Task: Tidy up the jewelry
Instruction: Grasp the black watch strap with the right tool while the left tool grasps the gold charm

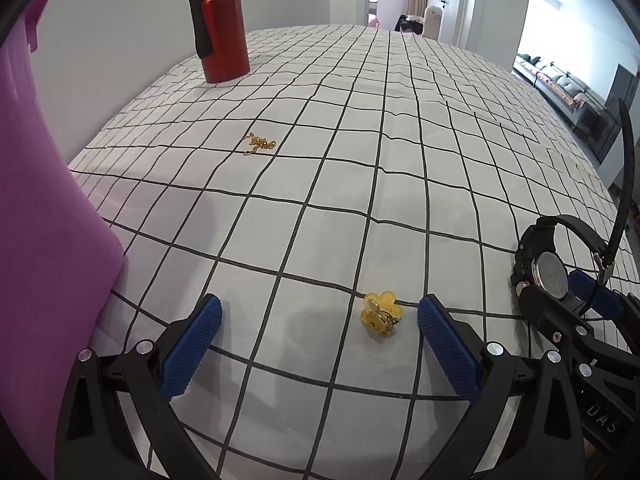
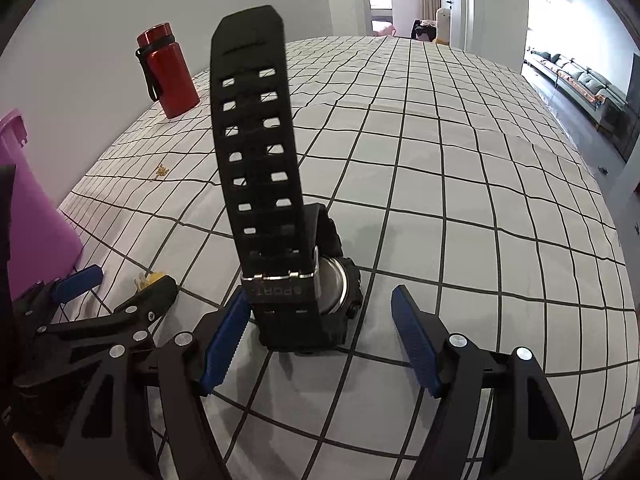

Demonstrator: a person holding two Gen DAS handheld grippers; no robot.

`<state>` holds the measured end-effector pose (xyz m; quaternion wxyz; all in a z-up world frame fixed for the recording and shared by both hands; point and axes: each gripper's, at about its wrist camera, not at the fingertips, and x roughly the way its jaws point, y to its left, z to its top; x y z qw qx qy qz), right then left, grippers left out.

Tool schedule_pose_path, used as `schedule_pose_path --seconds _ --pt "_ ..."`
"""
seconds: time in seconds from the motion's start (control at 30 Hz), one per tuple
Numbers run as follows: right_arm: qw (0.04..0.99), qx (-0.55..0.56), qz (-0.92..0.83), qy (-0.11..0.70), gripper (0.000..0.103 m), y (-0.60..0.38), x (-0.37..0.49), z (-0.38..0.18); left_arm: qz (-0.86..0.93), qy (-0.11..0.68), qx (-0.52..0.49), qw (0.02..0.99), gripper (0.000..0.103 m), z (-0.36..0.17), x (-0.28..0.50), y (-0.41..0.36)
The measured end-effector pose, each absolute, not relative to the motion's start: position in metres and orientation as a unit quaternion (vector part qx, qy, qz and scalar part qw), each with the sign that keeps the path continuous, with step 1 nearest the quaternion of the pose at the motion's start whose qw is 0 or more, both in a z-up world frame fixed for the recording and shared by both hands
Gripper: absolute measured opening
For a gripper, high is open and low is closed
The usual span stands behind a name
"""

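A yellow flower-shaped hair clip (image 1: 380, 313) lies on the checked cloth between my left gripper's (image 1: 318, 314) open blue fingers, close to the right one. A small gold chain (image 1: 259, 143) lies farther out on the cloth; it also shows in the right wrist view (image 2: 161, 172). A black sport watch (image 2: 304, 296) stands on its side between my right gripper's (image 2: 320, 306) open fingers, its strap rising upright. The left pad touches the strap. The watch also shows at the right of the left wrist view (image 1: 548, 268).
A red bottle (image 1: 219, 26) stands at the far left of the table. A purple plastic box (image 1: 44, 200) stands at the left edge, close to my left gripper. The table drops off at the right; a room with a sofa lies beyond.
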<state>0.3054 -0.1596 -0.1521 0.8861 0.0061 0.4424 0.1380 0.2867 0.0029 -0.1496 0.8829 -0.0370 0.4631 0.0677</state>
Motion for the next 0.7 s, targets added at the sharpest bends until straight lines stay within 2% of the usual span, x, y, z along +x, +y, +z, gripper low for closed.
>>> schedule_pose_path --seconds 0.2,0.27,0.4,0.6,0.63,0.7 --pt "0.889 0.004 0.142 0.435 0.069 -0.16 0.305 -0.153 0.058 0.461 -0.037 0.885 0.095 -0.15 0.285 0.002" --pt "0.89 0.002 0.143 0.433 0.067 -0.159 0.303 -0.153 0.055 0.458 -0.035 0.886 0.089 -0.149 0.284 0.002" --pt "0.89 0.005 0.151 0.43 0.056 -0.158 0.302 -0.152 0.042 0.45 -0.027 0.892 0.077 -0.147 0.278 -0.003" --pt "0.891 0.005 0.149 0.428 0.055 -0.157 0.301 -0.153 0.033 0.436 -0.024 0.899 0.045 -0.144 0.27 -0.007" --pt "0.891 0.005 0.149 0.428 0.055 -0.156 0.3 -0.153 0.032 0.435 -0.023 0.9 0.043 -0.144 0.27 -0.007" --pt "0.891 0.006 0.149 0.428 0.055 -0.156 0.3 -0.153 0.026 0.432 -0.019 0.901 0.024 -0.143 0.269 -0.009"
